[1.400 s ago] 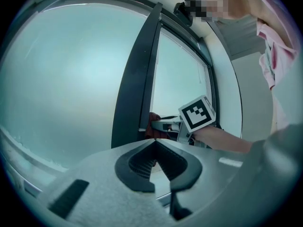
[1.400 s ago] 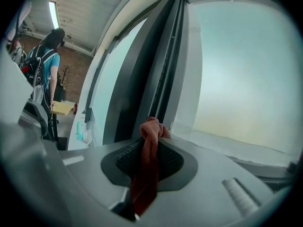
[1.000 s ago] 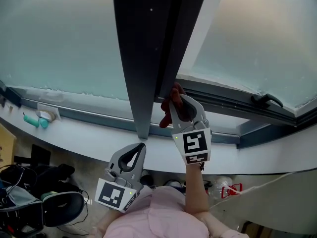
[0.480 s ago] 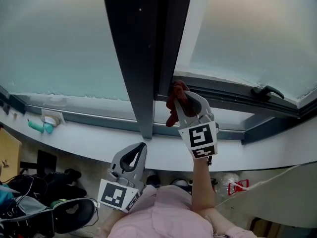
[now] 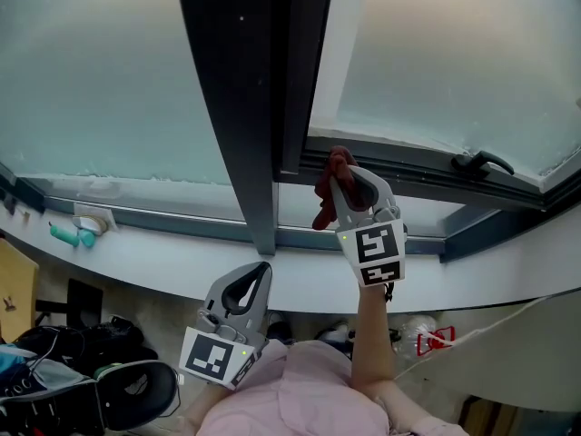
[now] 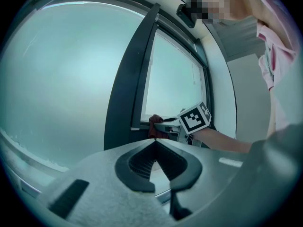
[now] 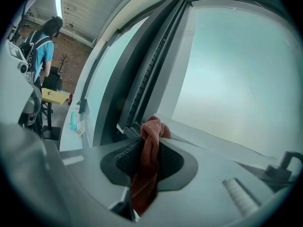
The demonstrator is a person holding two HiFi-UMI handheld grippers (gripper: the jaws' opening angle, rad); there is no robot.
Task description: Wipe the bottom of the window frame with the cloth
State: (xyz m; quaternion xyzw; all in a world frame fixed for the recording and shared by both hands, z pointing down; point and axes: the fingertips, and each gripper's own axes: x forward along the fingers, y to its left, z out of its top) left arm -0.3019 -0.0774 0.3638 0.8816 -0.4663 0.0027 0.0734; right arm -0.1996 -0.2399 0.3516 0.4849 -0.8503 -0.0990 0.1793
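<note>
Cloth (image 5: 325,209): reddish-brown, twisted into a rope, pinched in the right gripper; knotted top pokes past the jaw tips, loose end hangs below them.
Cloth position: up against the bottom rail of the window frame (image 5: 413,178), just right of the dark upright post (image 5: 241,107).
Right gripper (image 5: 345,182): raised on an outstretched arm, jaws closed on the cloth (image 7: 149,160), tips aimed at the rail; marker cube faces the head camera.
Left gripper (image 5: 261,269): held low, near the body, well apart from the window; jaws closed together at the tips with nothing between them (image 6: 155,142).
Window frame: dark, running left to right under frosted glass; black handle (image 5: 481,162) lies on the rail, well right of the cloth.
Sill (image 5: 472,284): white, curved, below the frame.
Teal object (image 5: 68,234): lying on the sill at far left; kind not clear.
Background: person (image 7: 42,46) in a blue top beside a yellow table (image 7: 54,96), seen at far left of the right gripper view.
</note>
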